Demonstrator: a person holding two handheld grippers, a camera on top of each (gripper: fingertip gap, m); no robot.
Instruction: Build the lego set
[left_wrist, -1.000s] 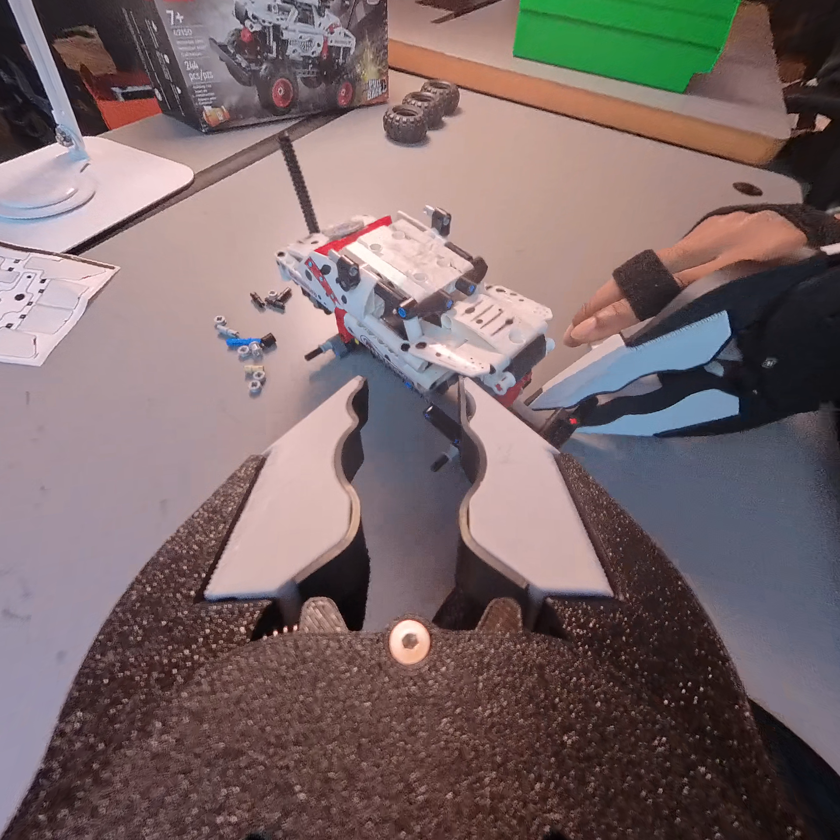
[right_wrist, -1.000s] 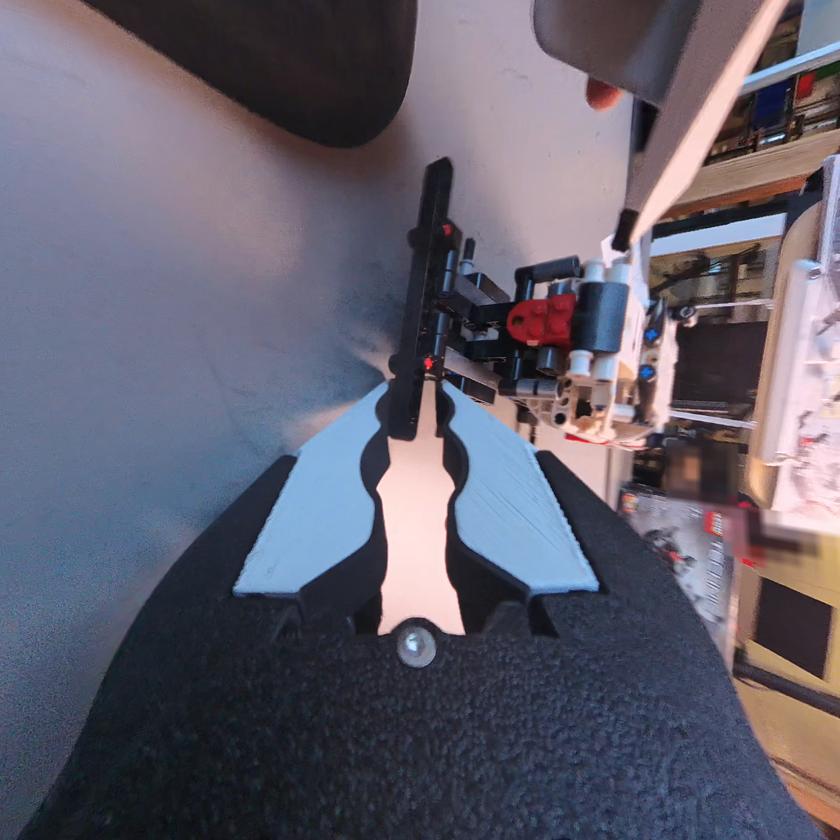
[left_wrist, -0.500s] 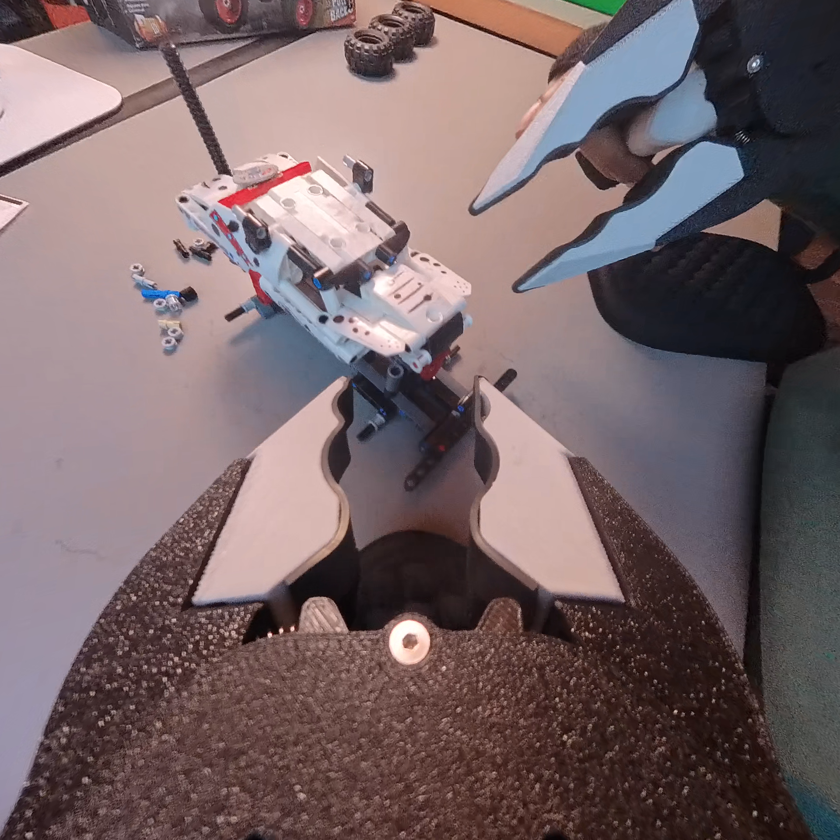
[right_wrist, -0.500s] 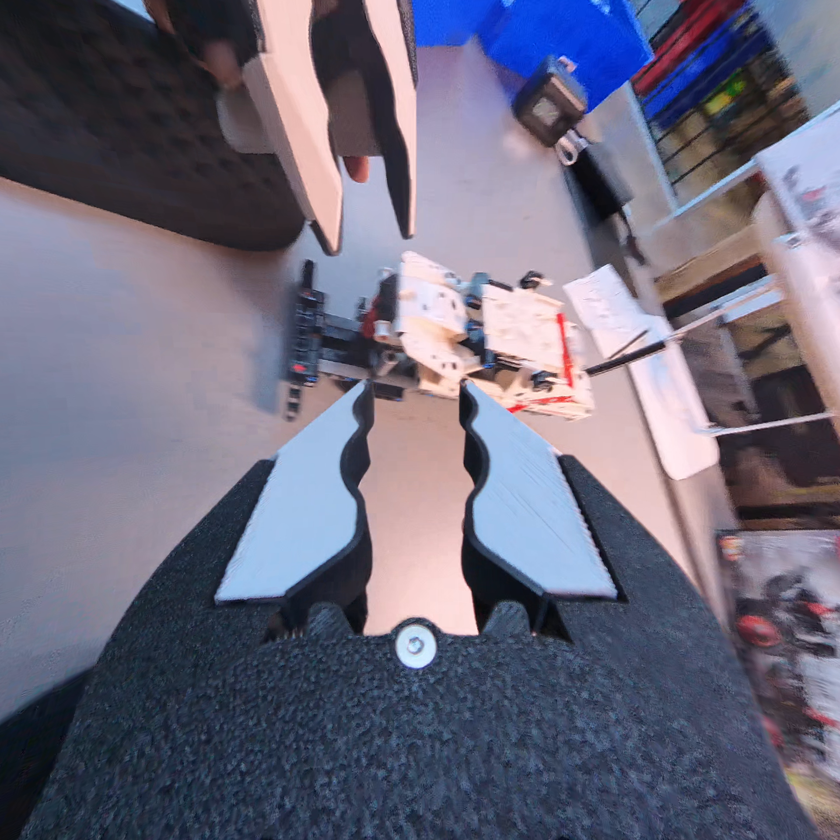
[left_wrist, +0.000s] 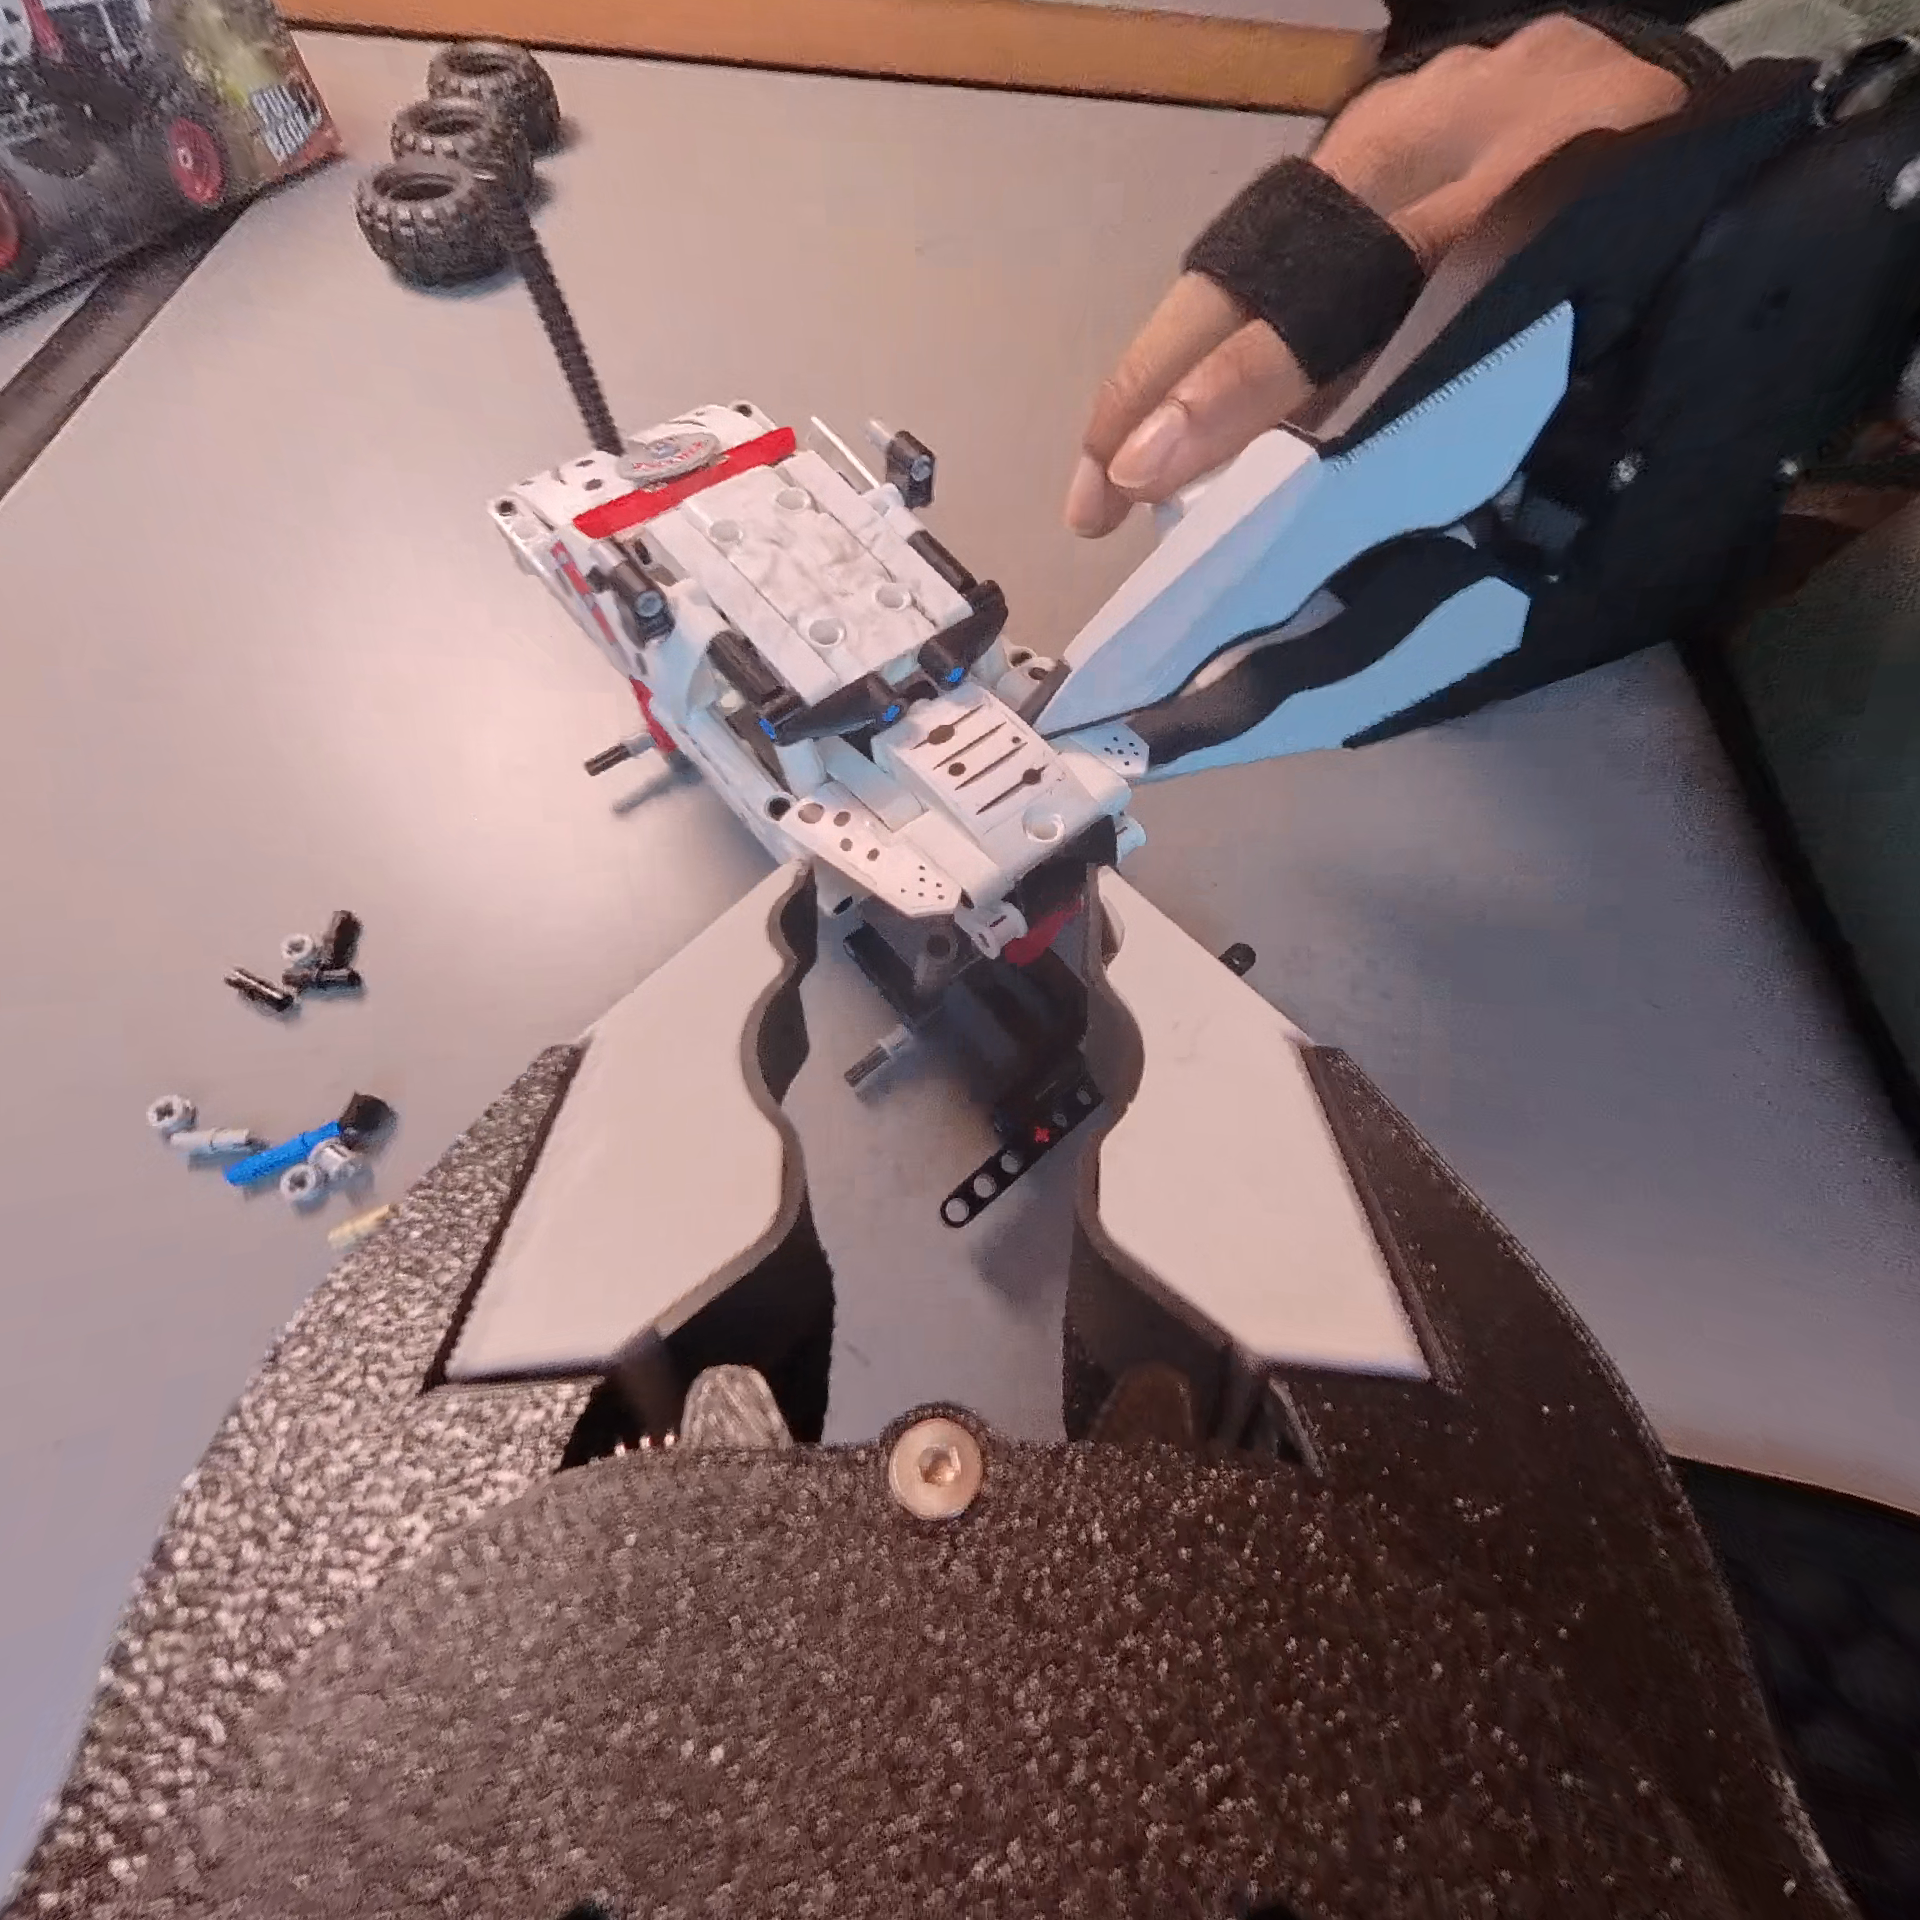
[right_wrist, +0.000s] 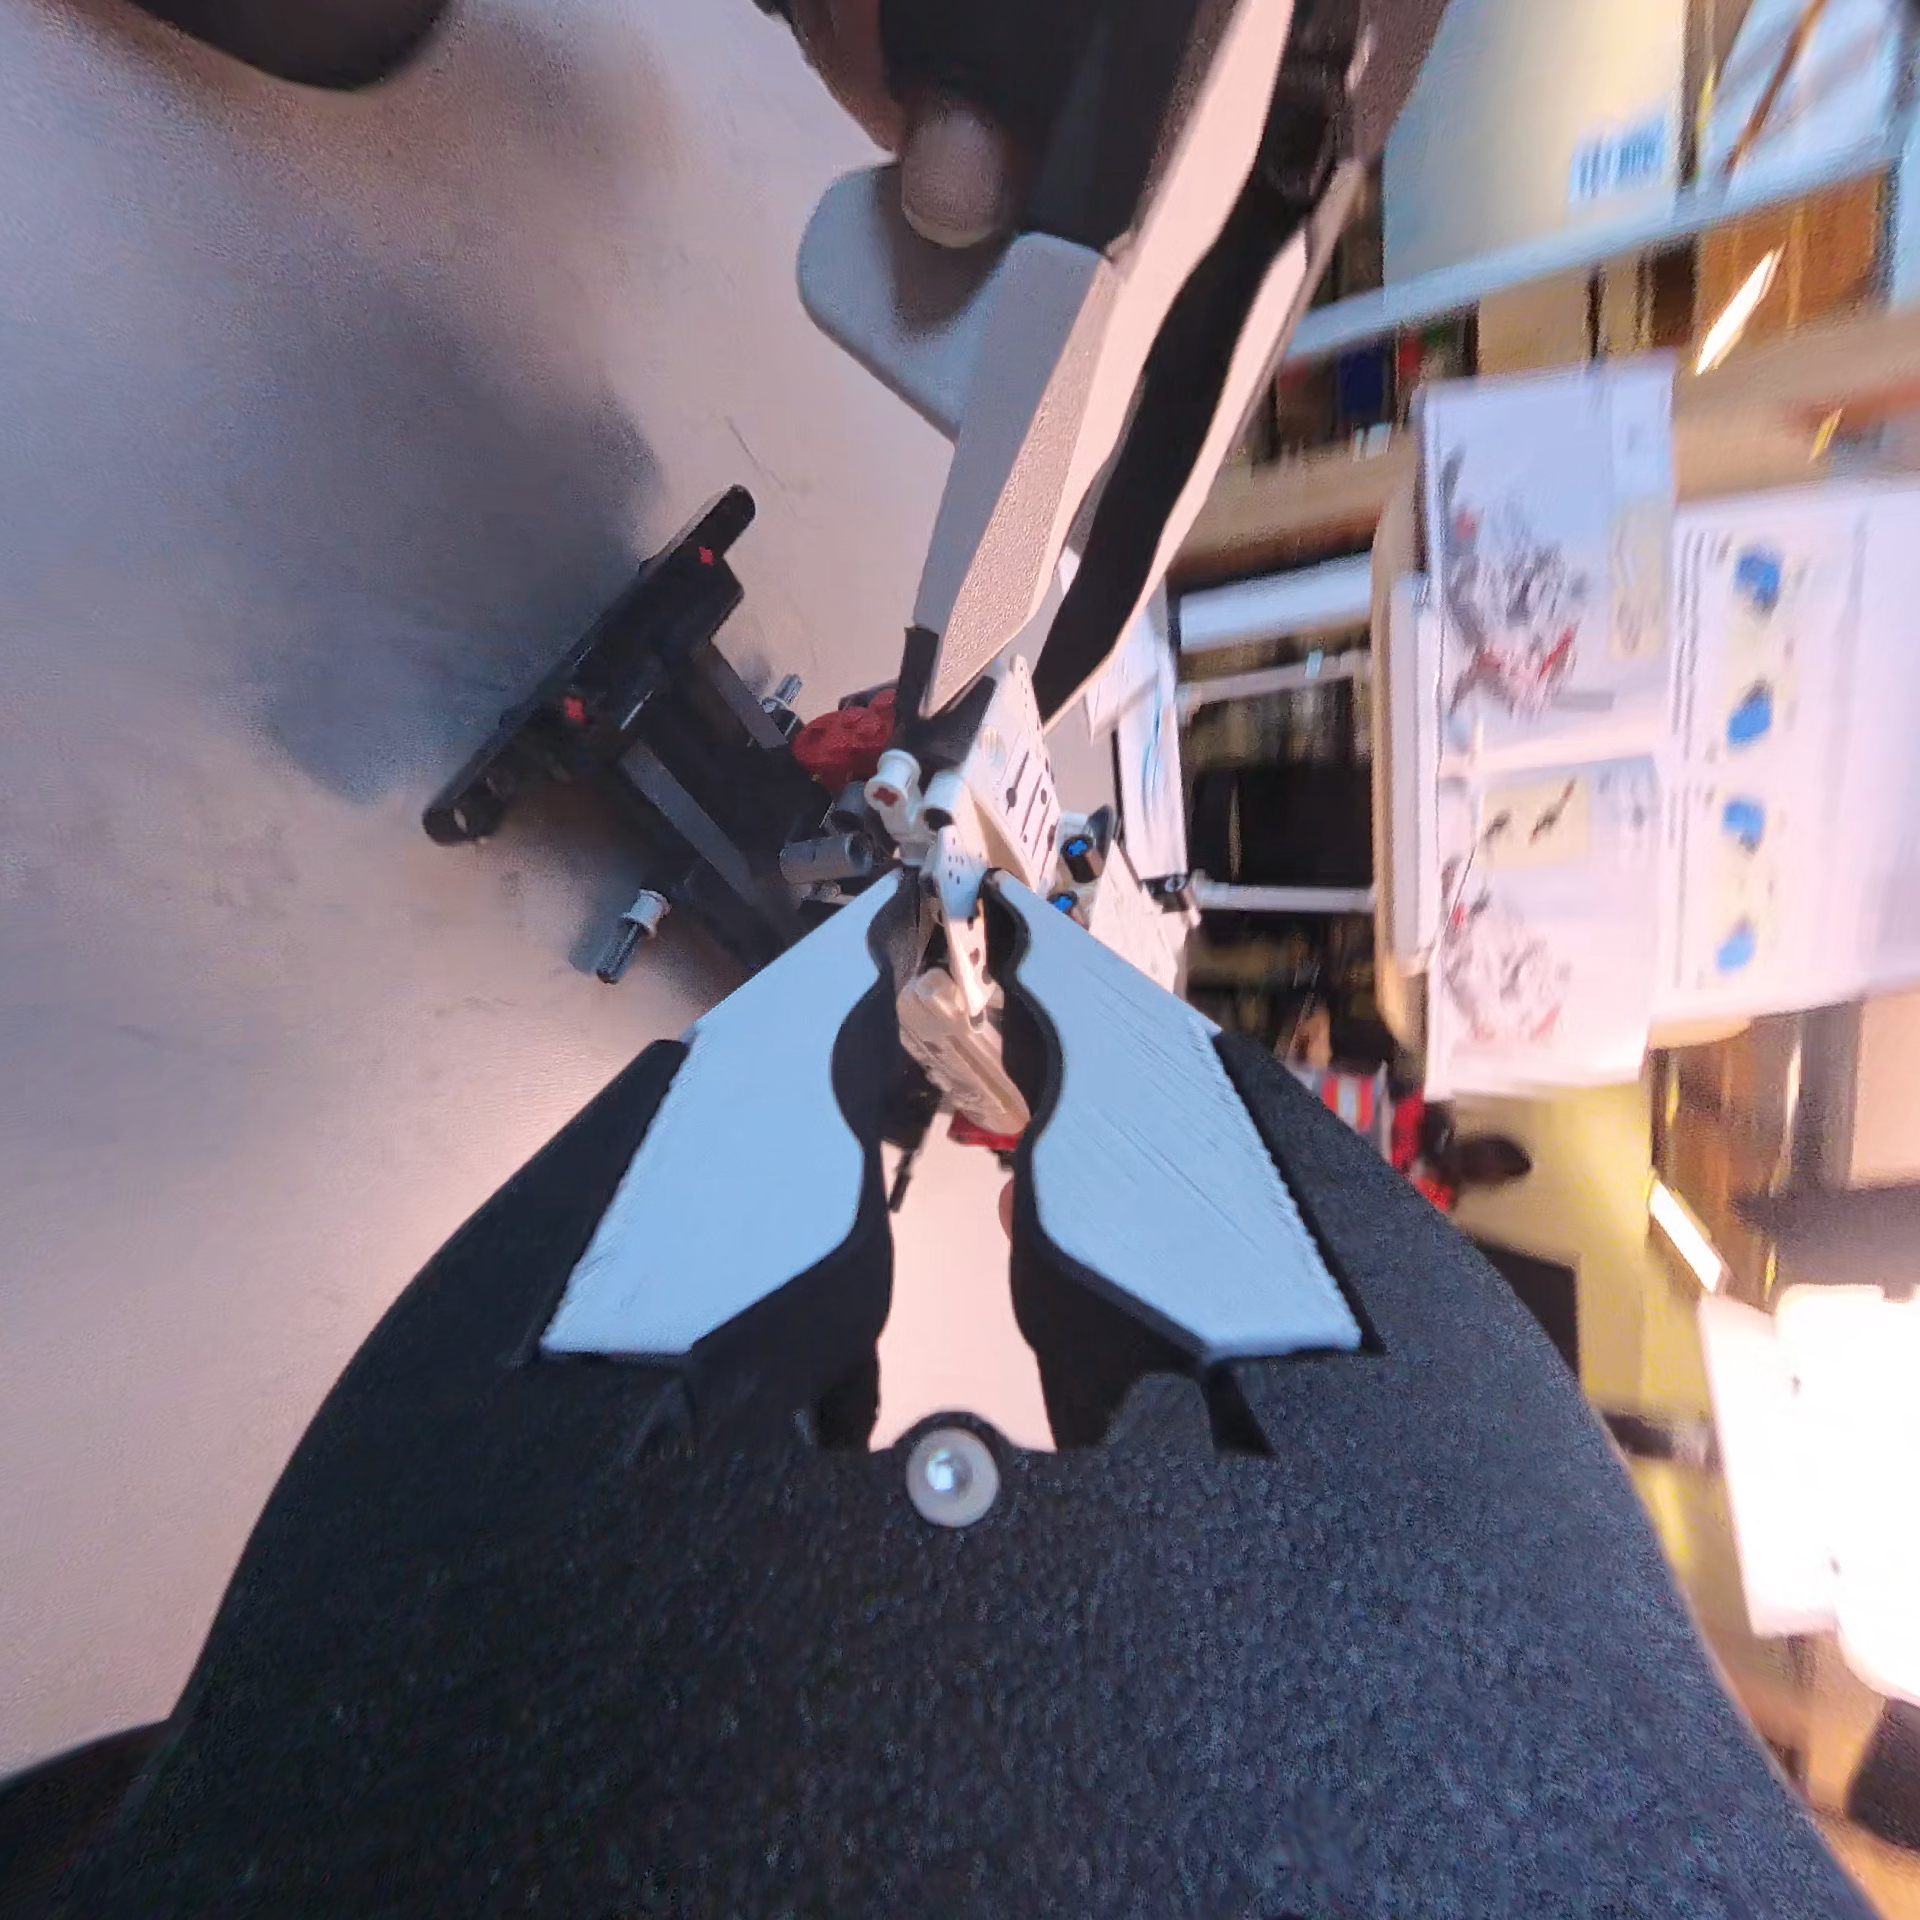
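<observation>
The white, red and black lego truck (left_wrist: 831, 644) lies on the grey table (left_wrist: 312, 644), its black front chassis (left_wrist: 966, 997) toward me. My left gripper (left_wrist: 951, 894) is open, its jaws astride that front end, tips beside the white nose. My right gripper (left_wrist: 1091, 743) comes in from the right and is shut on the truck's white side panel. In the right wrist view the right gripper (right_wrist: 948, 888) pinches the white panel (right_wrist: 956, 1029), and the left gripper (right_wrist: 987, 707) reaches down onto the truck from above. A black holed beam (left_wrist: 1023, 1153) sticks out at the front.
Three black tyres (left_wrist: 457, 177) and the set's box (left_wrist: 135, 135) stand at the far left. Small loose pins (left_wrist: 301, 961) and a blue pin (left_wrist: 281, 1153) lie left of my left gripper. A black ridged rod (left_wrist: 561, 312) rises from the truck's rear. A hand (left_wrist: 1247, 343) holds the right gripper. My two grippers' fingertips are within a few centimetres of each other. The blue pin (left_wrist: 281, 1153) sits 15 cm or so from the ends of my left fingers.
The right gripper, raised and open half a second ago, has come down and shut on the truck's side panel. My left gripper has moved in around the truck's front.
</observation>
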